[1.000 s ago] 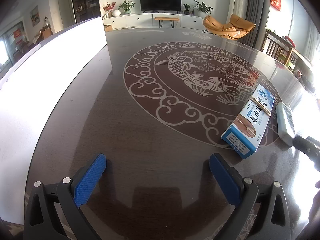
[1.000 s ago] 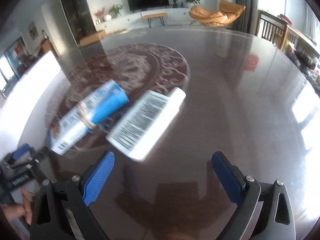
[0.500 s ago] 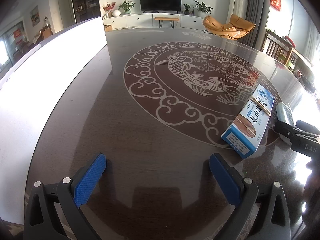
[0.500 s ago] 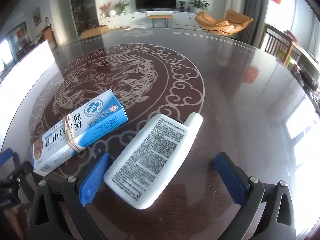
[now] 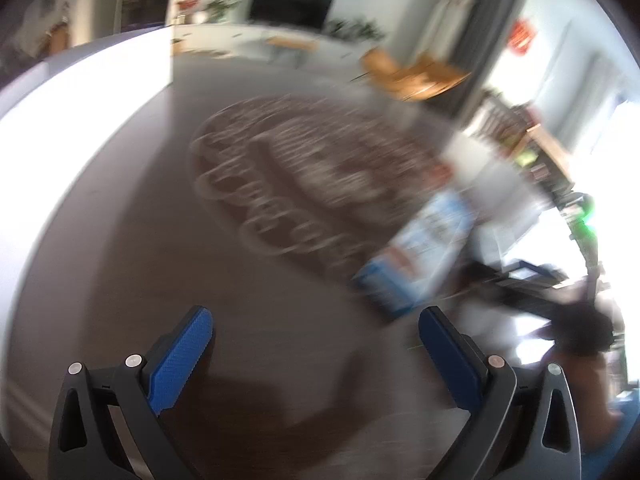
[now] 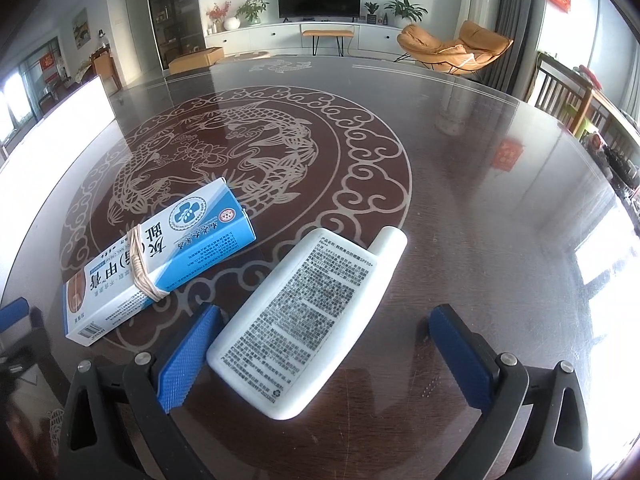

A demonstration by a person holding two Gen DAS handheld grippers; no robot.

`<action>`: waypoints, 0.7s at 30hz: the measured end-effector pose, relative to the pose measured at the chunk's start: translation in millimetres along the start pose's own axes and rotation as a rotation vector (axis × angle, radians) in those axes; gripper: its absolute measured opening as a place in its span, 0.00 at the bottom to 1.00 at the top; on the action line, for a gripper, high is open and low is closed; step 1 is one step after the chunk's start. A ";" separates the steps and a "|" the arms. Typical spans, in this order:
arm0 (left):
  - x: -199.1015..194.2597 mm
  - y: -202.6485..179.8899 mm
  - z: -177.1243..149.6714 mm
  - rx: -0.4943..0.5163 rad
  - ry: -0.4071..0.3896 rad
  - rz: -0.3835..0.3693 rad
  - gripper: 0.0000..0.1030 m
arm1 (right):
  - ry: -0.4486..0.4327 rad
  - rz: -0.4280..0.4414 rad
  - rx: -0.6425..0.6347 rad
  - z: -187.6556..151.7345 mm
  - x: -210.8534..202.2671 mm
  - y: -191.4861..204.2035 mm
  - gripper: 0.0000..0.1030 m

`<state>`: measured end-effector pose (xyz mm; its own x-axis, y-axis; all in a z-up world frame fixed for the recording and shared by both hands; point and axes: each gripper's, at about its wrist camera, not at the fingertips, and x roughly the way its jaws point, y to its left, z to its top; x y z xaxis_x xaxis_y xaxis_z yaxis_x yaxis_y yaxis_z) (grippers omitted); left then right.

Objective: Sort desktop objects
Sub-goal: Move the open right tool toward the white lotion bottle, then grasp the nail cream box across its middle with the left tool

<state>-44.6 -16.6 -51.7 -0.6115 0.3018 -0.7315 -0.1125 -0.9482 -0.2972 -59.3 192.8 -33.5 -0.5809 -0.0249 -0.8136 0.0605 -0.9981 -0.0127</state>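
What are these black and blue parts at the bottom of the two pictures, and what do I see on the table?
They are hand-held grippers: a person holds one in each hand, each with a camera looking along its two blue fingers. The blurred picture is from the left gripper, which is open and holds nothing. The sharp one is from the right gripper, also open, its fingers on either side of a white bottle but not gripping it. The bottle lies flat on the dark table. To its left lies a blue box with a rubber band around it.

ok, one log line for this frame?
right gripper: open, straddling white bottle | left gripper: open, empty | blue box: flat on table
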 end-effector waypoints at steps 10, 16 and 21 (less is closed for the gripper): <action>75.8 -70.0 25.5 0.435 0.144 0.051 1.00 | 0.000 0.000 0.000 0.0 0.1 0.0 1.00; 83.5 -67.7 40.9 0.396 0.103 0.056 0.66 | 0.001 -0.018 0.026 0.2 0.7 -4.0 1.00; 75.8 -51.6 41.2 0.323 0.061 0.111 0.39 | 0.000 -0.016 0.027 0.1 -0.7 -4.3 1.00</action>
<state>-117.4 51.1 -66.4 -0.5874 0.1911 -0.7864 -0.2960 -0.9551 -0.0110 -59.2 197.1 -32.8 -0.5817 -0.0084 -0.8134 0.0289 -0.9995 -0.0103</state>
